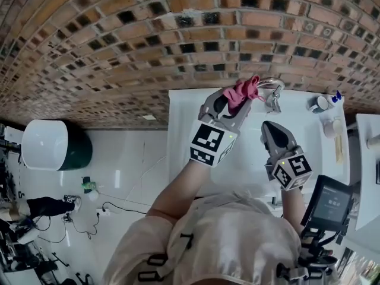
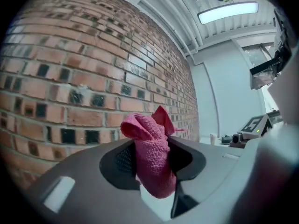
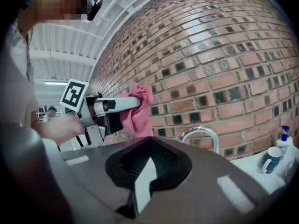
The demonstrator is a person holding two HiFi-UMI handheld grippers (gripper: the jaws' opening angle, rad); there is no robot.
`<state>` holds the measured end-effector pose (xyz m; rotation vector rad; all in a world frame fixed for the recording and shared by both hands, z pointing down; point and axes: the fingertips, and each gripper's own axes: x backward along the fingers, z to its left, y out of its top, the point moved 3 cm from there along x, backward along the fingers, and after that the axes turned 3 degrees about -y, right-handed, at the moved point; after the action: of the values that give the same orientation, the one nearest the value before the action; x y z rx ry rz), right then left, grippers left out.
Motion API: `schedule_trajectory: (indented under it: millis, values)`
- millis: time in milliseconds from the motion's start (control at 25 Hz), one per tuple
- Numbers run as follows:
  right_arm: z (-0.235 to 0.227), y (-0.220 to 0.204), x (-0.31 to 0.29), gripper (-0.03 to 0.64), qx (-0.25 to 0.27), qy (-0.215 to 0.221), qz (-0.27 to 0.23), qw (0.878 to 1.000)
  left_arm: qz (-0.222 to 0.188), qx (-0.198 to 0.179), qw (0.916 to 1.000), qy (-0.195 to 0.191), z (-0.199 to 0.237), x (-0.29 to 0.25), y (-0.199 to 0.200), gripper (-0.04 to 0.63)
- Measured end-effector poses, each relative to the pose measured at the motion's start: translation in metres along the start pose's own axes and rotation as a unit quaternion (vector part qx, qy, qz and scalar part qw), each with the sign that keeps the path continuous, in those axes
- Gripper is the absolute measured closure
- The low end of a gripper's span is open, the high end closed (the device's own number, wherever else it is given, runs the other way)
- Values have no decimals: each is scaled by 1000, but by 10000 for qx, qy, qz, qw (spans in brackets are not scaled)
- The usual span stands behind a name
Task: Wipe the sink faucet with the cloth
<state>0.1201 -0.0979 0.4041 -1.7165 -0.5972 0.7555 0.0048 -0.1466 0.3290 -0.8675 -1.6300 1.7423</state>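
Brick wall (image 1: 119, 40) behind white sink (image 1: 184, 135) and faucet (image 1: 272, 95)

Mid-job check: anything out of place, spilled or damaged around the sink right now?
Nothing stands out. The pink woven cloth is bunched in the left gripper, close to the curved chrome faucet. The white sink shows no spill, and the pale mug and blue-capped pump bottle at its right corner stand upright.

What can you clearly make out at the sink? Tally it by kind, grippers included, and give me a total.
Cloth: 1
Faucet: 1
Mug: 1
Pump bottle: 1
Grippers: 2 (left gripper, right gripper)
Total: 6
A few small items at the sink's right edge are too unclear to count.
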Motion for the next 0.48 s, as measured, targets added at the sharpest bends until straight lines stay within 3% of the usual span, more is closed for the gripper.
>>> schedule_trajectory:
  millis: [280, 400, 480]
  values:
    - [58, 1, -23, 627, 207, 482, 26, 9986, -247, 123, 9967, 759, 42, 101, -20, 449]
    - [74, 0, -30, 627, 358, 516, -9, 9980, -50, 120, 9952, 974, 53, 129, -54, 448]
    - [81, -5, -33, 627, 465, 516, 25, 9976, 213, 377, 9936, 1046, 57, 144, -87, 448]
